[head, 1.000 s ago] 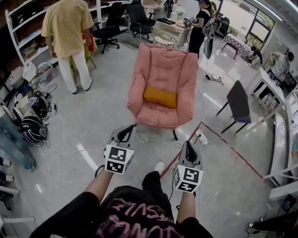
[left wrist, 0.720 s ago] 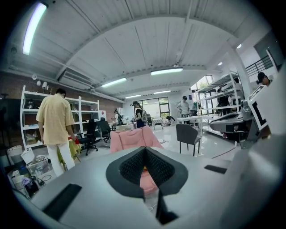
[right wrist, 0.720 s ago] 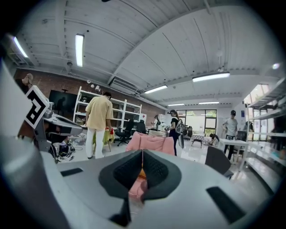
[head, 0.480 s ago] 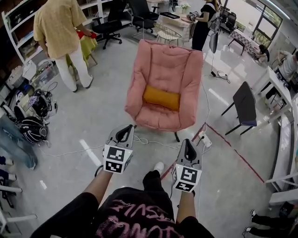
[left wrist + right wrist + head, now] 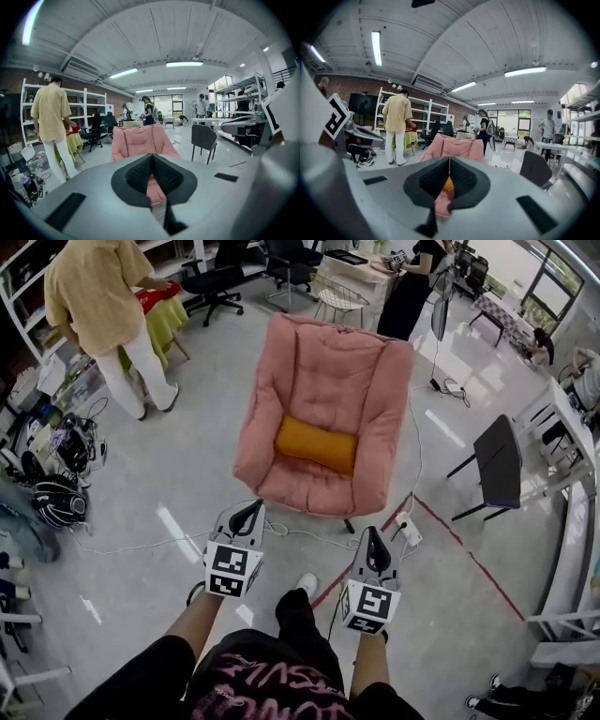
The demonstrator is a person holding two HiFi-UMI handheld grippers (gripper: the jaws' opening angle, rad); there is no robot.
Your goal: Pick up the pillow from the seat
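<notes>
Pink armchair (image 5: 323, 418) stands on the grey floor (image 5: 187, 474), well ahead of both tools. Orange pillow (image 5: 316, 445) lies across the seat, against the backrest — untouched. Left gripper (image 5: 246, 517): jaws pressed together, nothing between them. Right gripper (image 5: 375, 545): likewise closed and empty — white power strip (image 5: 406, 524) near it.

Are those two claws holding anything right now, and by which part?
Nothing. The left gripper and right gripper are shut and empty; the orange pillow lies on the pink armchair.
</notes>
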